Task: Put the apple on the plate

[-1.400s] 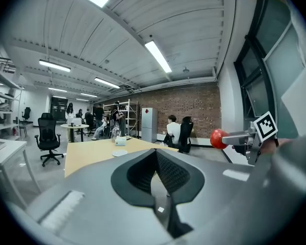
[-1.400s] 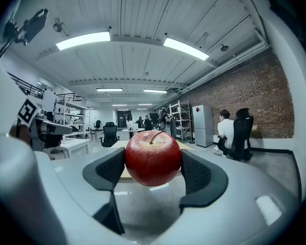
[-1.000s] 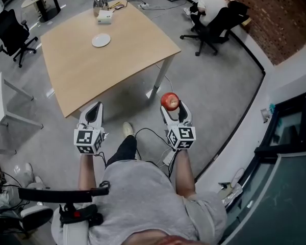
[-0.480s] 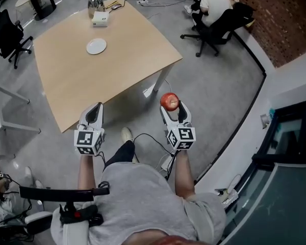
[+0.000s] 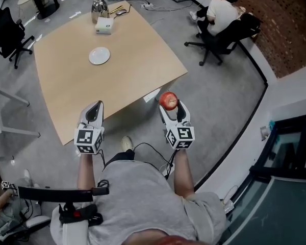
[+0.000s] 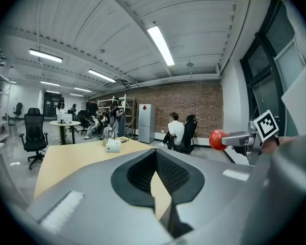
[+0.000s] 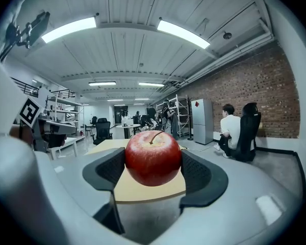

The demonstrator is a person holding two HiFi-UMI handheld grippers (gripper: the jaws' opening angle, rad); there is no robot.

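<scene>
Apple [image 7: 153, 157] sits clamped in right claw [image 7: 153, 170], plate [image 5: 99, 55] on table [image 5: 92, 93] well apart.

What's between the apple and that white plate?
Only bare tabletop, in the head view, between the apple in the right tongs and the plate.

No legible text, label, brand, number or sign in any view.
</scene>
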